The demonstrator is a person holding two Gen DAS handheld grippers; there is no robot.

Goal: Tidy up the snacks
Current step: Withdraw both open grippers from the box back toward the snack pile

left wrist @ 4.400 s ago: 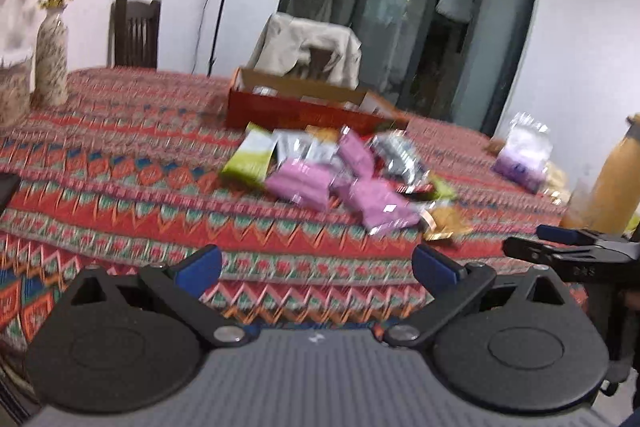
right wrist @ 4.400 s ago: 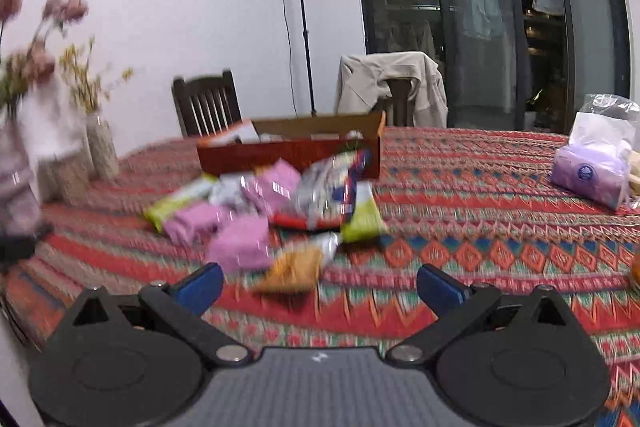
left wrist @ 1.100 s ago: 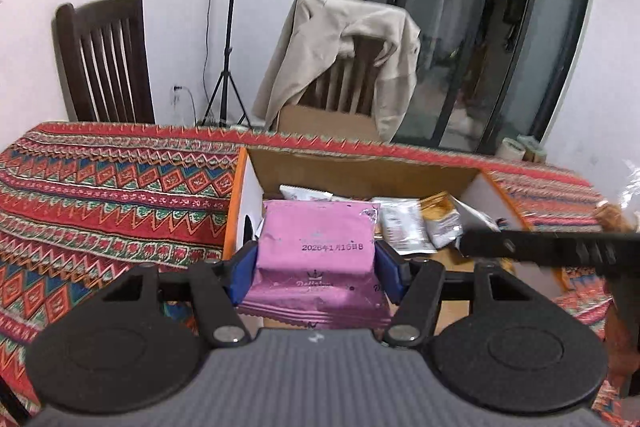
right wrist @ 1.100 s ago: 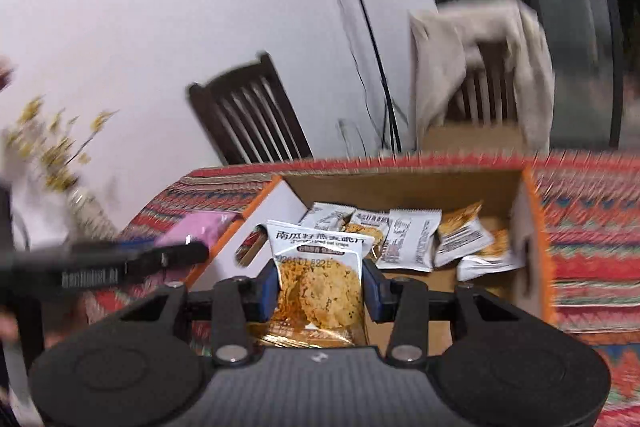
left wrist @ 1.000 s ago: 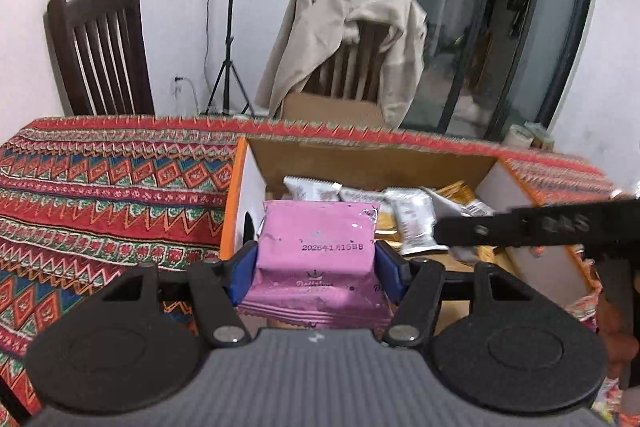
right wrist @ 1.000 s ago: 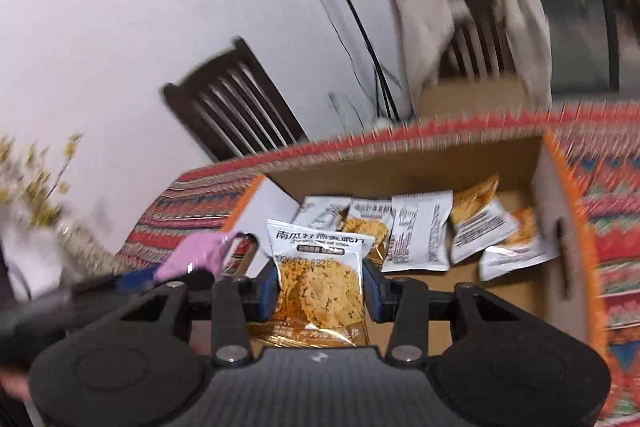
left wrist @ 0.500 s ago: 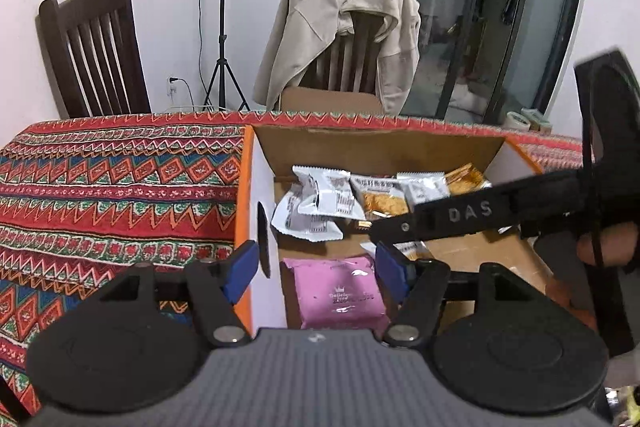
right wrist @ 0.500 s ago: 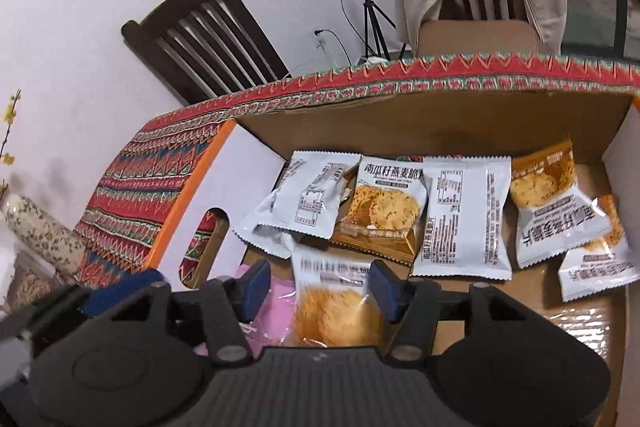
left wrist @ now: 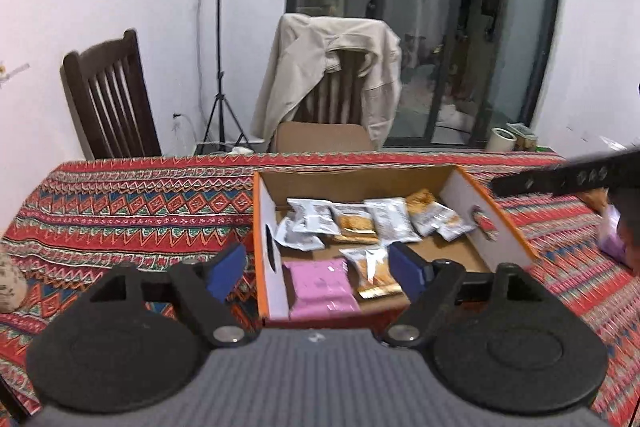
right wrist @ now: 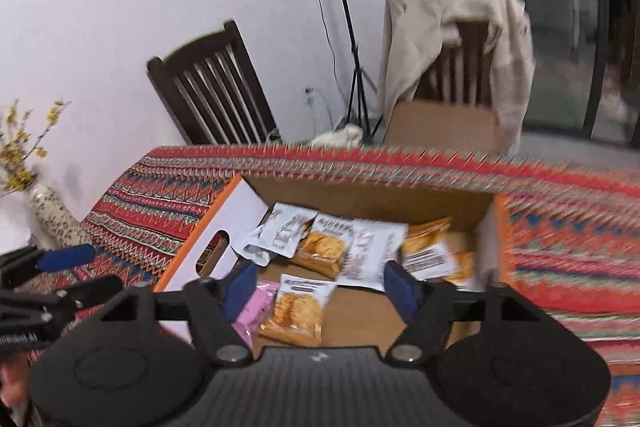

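Observation:
An open cardboard box (left wrist: 265, 227) (right wrist: 216, 227) with orange edges sits on the patterned tablecloth. A pink snack packet (left wrist: 322, 287) (right wrist: 252, 311) lies flat at the box's near left, with a cracker packet (left wrist: 374, 269) (right wrist: 296, 311) right beside it. Several white and orange packets line the far side. My left gripper (left wrist: 318, 269) hangs above the box's near end, jaws opening, nothing between the pads. My right gripper (right wrist: 320, 285) hovers over the box too, jaws opening and empty. Its arm shows at the right edge of the left wrist view.
A dark wooden chair (left wrist: 108, 99) and a chair draped with a beige jacket (left wrist: 332, 67) stand behind the table. A speckled vase with yellow flowers (right wrist: 52, 215) stands at the table's left. A light-stand tripod (left wrist: 220, 75) is by the wall.
Both grippers let go: the pink packet and the cracker packet dropped into the box. Both then rose and pulled back from the box, jaws spreading wider.

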